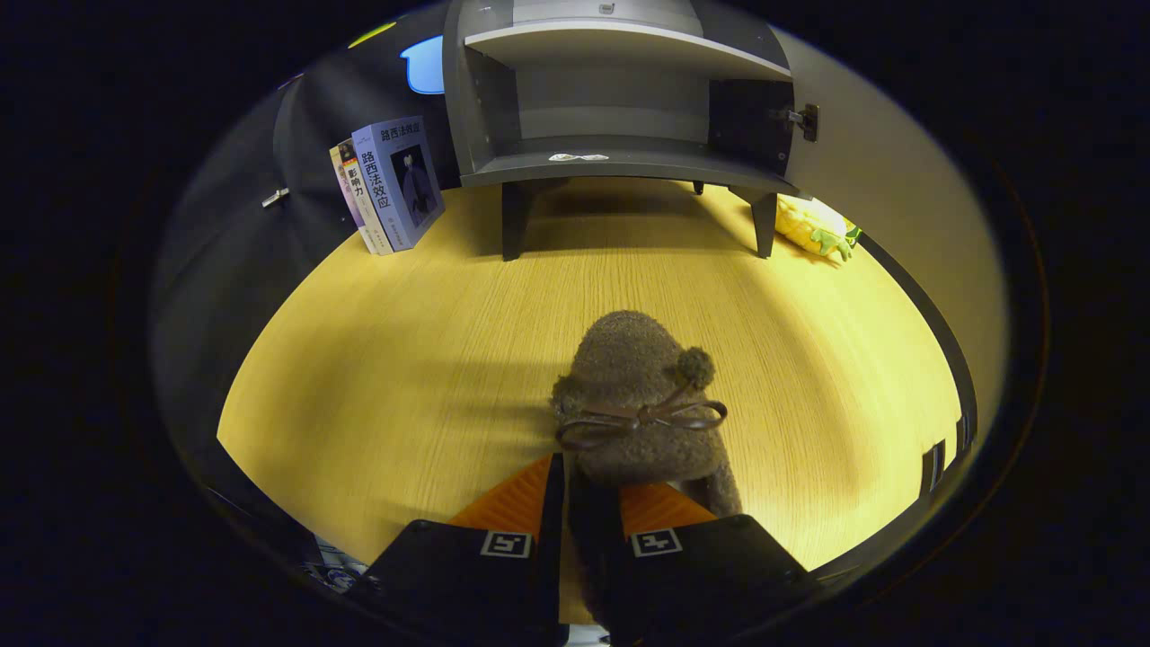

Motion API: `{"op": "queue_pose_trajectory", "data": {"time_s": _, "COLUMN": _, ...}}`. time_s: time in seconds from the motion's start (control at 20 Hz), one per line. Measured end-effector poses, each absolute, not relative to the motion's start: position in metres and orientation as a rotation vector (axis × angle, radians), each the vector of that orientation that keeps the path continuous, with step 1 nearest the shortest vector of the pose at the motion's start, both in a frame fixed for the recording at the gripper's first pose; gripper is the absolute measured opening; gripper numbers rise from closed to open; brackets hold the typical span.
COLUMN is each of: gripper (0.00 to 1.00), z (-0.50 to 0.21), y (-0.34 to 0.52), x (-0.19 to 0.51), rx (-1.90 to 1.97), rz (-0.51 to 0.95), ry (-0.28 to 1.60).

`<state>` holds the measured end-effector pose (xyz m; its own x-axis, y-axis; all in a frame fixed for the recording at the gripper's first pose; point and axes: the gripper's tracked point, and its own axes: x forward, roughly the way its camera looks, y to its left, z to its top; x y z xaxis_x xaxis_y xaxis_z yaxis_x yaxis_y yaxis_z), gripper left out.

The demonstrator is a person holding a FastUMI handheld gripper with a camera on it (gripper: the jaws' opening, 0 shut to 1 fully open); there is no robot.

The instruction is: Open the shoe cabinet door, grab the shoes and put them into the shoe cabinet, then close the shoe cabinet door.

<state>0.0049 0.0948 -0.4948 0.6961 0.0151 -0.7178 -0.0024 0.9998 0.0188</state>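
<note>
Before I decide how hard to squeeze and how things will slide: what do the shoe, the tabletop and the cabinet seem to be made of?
The shoe, pinched at its rim by the gripper, looks like soft fuzzy fleece with a smooth, leather-like bow. The tabletop looks like light wood-grain laminate with a slight sheen. The shoe cabinet looks like matte grey painted board; I can't tell its core.

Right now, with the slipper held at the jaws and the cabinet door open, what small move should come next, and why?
Probably carry the brown slipper forward toward the shoe cabinet. The gripper appears closed on the slipper's heel edge, its door is swung open, and the lower shelf beyond looks free apart from a small sticker, with bare table in between.
</note>
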Motion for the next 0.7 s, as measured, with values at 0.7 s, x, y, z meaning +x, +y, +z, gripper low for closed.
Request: {"op": "queue_pose_trajectory", "data": {"time_s": 0.7, "gripper": 0.2, "z": -0.498, "y": 0.087, "x": 0.049, "rx": 0.036, "rz": -0.055, "ry": 0.703}}
